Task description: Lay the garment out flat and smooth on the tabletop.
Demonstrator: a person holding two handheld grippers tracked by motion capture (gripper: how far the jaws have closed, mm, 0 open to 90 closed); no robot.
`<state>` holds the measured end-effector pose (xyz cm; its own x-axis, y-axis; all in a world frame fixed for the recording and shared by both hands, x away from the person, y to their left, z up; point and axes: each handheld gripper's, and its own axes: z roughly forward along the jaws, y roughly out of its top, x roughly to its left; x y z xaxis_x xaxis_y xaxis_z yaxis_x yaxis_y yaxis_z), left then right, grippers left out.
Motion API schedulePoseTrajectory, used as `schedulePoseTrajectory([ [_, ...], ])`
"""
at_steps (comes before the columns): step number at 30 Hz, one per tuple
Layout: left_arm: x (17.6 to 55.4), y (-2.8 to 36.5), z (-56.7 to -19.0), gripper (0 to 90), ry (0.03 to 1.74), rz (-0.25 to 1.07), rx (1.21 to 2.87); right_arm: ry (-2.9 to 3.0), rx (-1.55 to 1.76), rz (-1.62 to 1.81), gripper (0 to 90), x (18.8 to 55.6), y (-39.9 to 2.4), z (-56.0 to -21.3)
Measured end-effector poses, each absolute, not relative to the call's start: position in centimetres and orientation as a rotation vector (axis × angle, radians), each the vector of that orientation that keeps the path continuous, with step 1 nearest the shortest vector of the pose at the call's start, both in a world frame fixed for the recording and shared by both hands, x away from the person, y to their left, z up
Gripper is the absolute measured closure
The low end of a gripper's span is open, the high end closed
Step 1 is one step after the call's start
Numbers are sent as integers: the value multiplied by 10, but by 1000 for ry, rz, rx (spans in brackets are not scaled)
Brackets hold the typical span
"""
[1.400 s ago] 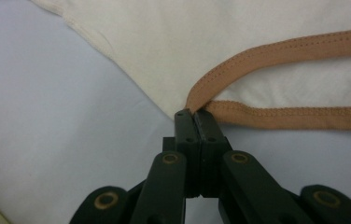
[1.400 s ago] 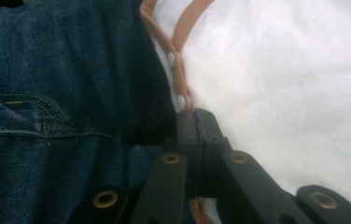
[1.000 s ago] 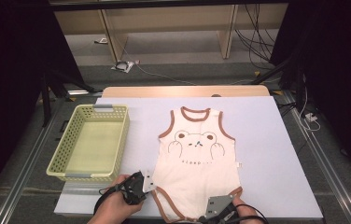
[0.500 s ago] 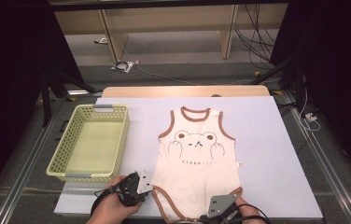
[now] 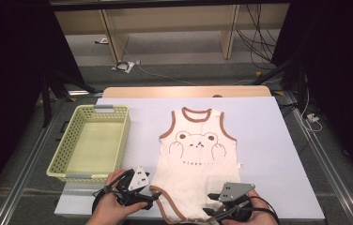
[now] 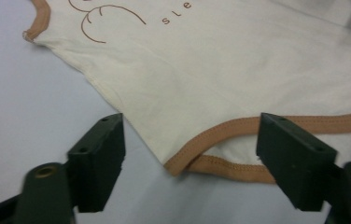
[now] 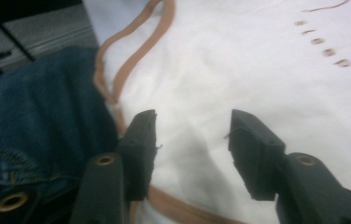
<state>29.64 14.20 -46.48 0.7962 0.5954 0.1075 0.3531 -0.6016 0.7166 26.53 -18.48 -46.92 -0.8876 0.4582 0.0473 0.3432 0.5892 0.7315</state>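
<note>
While the cream bodysuit point(image 5: 194, 161) lies flat on the table point(image 5: 268, 140), both grippers' jaws have just been opening. The left gripper point(image 6: 190, 161) and the right gripper point(image 7: 192, 140) stand apart over its hem, gripping nothing.

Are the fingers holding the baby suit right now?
No. Both grippers' jaws have just opened; the baby suit lies loose on the table, its bottom hem between them.

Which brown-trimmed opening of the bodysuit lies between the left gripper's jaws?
The leg opening at the bodysuit's lower corner, nearest the basket; the neck and armhole trims lie farther up. The left gripper's jaws are open.
</note>
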Motion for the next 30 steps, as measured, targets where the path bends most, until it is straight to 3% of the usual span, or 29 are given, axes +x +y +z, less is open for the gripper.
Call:
schedulePoseTrajectory([
  [5,298,143,-466,130,713,456,2242,2557,770,1228,414,274,-195,-466],
  [10,298,143,-468,0,707,441,2210,2448,851,1271,316,283,-205,-466],
  [18,298,143,-466,0,694,480,2165,2329,911,1312,209,293,-217,-466],
  [30,296,143,-463,0,683,490,2140,2257,940,1303,213,298,-225,-467],
])
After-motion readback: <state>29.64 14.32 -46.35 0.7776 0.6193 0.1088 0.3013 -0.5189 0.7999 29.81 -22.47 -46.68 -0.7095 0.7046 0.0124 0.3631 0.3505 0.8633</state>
